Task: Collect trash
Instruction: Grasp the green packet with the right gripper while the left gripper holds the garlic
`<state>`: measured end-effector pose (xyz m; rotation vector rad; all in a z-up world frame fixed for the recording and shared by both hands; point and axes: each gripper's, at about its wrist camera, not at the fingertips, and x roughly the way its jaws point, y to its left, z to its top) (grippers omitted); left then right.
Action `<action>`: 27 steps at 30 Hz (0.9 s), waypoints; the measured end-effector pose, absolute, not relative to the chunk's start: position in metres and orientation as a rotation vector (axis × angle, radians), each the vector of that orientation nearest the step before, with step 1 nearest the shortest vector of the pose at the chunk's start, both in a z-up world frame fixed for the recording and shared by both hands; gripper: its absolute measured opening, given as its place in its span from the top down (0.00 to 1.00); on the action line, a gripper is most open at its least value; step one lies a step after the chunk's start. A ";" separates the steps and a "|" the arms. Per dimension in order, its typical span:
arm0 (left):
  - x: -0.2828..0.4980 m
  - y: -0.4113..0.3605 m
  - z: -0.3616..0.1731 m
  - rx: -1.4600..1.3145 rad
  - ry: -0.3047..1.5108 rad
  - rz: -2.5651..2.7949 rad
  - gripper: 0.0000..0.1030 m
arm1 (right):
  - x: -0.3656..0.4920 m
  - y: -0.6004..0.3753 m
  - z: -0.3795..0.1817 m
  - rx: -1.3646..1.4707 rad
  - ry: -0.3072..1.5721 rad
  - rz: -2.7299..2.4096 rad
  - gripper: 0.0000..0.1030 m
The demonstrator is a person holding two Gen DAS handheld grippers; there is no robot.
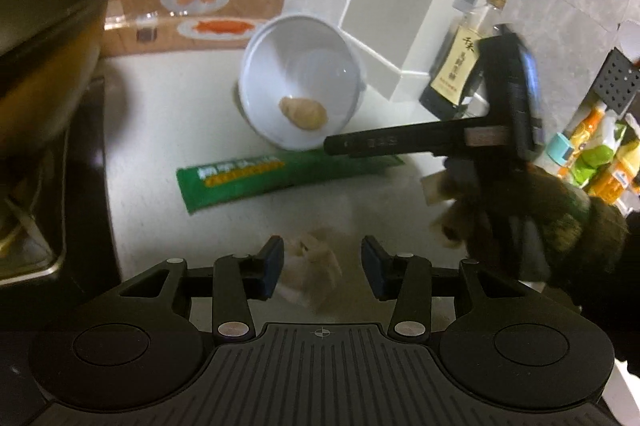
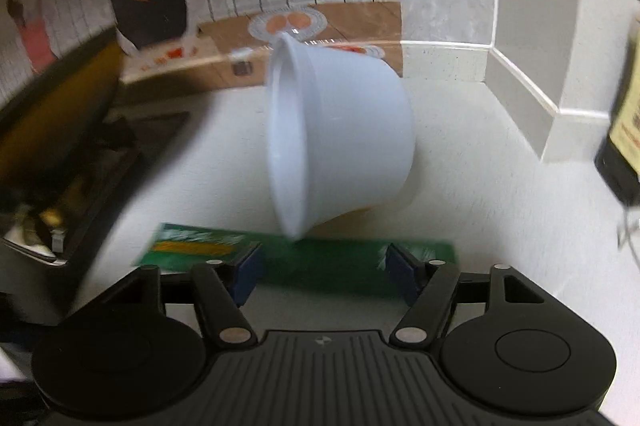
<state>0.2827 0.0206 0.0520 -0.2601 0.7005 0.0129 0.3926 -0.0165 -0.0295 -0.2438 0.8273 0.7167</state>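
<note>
While the right gripper (image 2: 324,276) hovered, jaws apart and holding nothing, the green wrapper (image 2: 304,262) lay just ahead.
Its long axis ran crosswise on the counter (image 2: 500,193), below the tipped white cup (image 2: 340,137); the right hand looked nearer.

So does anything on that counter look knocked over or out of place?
Yes. The white cup lies tipped on its side, with a tan lump inside. A green wrapper lies flat before it, and a crumpled scrap sits nearer.

Dark bottle (image 1: 454,65) label shows "千禾"; green wrapper (image 1: 256,177) print too blurred to read
</note>
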 end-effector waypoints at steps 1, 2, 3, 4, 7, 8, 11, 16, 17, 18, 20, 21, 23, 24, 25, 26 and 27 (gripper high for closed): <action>0.284 0.019 0.052 -0.251 0.701 0.025 0.54 | 0.400 -0.016 -0.033 -0.234 0.842 0.714 0.45; 0.286 0.018 0.050 -0.243 0.703 0.034 0.54 | 0.405 -0.016 -0.035 -0.214 0.859 0.715 0.48; 0.287 0.016 0.048 -0.236 0.707 0.042 0.54 | 0.409 -0.018 -0.037 -0.185 0.889 0.721 0.48; 0.288 0.015 0.047 -0.233 0.711 0.046 0.54 | 0.409 -0.021 -0.040 -0.158 0.918 0.729 0.48; 0.291 0.012 0.039 -0.224 0.726 0.071 0.54 | 0.397 -0.036 -0.043 -0.074 1.021 0.790 0.48; 0.294 0.011 0.037 -0.218 0.732 0.081 0.54 | 0.390 -0.042 -0.042 -0.052 1.049 0.814 0.48; 0.304 0.009 0.031 -0.186 0.749 0.121 0.52 | 0.368 -0.068 -0.033 -0.007 1.049 0.814 0.48; 0.321 0.001 0.021 -0.177 0.768 0.122 0.51 | 0.352 -0.102 -0.016 -0.050 0.949 0.705 0.48; 0.324 -0.002 0.019 -0.160 0.766 0.123 0.51 | 0.351 -0.105 -0.016 -0.078 0.932 0.690 0.47; 0.326 -0.005 0.017 -0.140 0.775 0.132 0.47 | 0.349 -0.107 -0.015 -0.107 0.916 0.676 0.47; 0.331 -0.006 0.012 -0.132 0.797 0.137 0.44 | 0.348 -0.110 -0.014 -0.153 0.891 0.657 0.44; 0.332 -0.007 0.011 -0.128 0.804 0.139 0.43 | 0.349 -0.109 -0.013 -0.170 0.879 0.653 0.44; 0.333 -0.009 0.009 -0.117 0.827 0.145 0.42 | 0.354 -0.107 -0.010 -0.191 0.854 0.650 0.37; 0.333 -0.009 0.008 -0.118 0.836 0.145 0.42 | 0.356 -0.106 -0.009 -0.199 0.844 0.652 0.34; 0.333 -0.008 0.007 -0.127 0.840 0.144 0.42 | 0.362 -0.102 -0.009 -0.208 0.843 0.658 0.30; 0.331 -0.007 0.008 -0.142 0.839 0.140 0.42 | 0.367 -0.098 -0.009 -0.217 0.845 0.660 0.29; 0.329 -0.005 0.008 -0.156 0.840 0.133 0.43 | 0.374 -0.092 -0.009 -0.222 0.847 0.660 0.29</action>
